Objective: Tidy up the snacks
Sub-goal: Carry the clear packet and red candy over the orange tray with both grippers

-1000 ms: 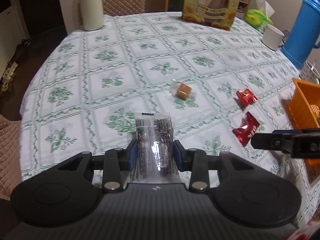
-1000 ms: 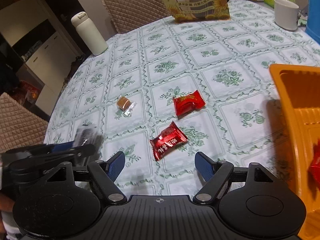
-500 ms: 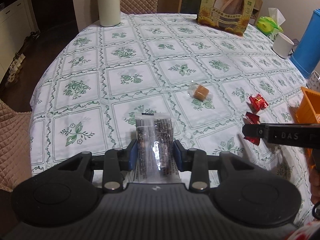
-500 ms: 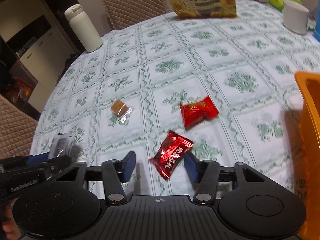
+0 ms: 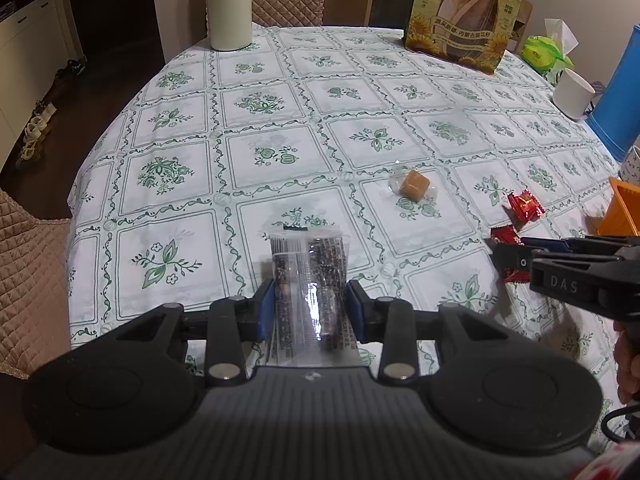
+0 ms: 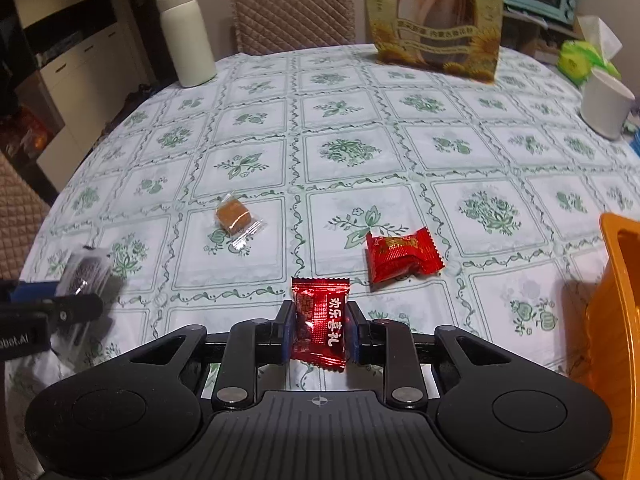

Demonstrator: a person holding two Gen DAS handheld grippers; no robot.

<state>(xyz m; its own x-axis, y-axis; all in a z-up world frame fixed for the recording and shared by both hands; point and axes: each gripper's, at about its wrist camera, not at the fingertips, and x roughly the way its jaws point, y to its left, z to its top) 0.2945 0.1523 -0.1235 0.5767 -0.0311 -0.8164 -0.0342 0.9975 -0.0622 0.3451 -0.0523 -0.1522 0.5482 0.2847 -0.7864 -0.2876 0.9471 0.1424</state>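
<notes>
My left gripper (image 5: 309,312) is shut on a clear packet of dark snack (image 5: 307,276) and holds it above the table. My right gripper (image 6: 319,332) is shut on a red wrapped candy (image 6: 320,320), upright between its pads. A second red candy (image 6: 400,258) lies on the tablecloth just ahead to the right; it also shows in the left wrist view (image 5: 525,206). A brown candy in clear wrap (image 6: 234,216) lies ahead to the left, also seen in the left wrist view (image 5: 414,184). An orange basket (image 6: 616,320) stands at the right edge.
A large sunflower-seed bag (image 6: 436,16) stands at the table's far side. A white bottle (image 6: 186,36) stands far left, a white cup (image 6: 606,102) and green tissue pack (image 6: 580,58) far right. A blue jug (image 5: 624,92) is at the right. Quilted chairs surround the table.
My right gripper moved left and forward to the nearer red candy and closed on it. My left gripper kept hold of the clear packet and drew back and up.
</notes>
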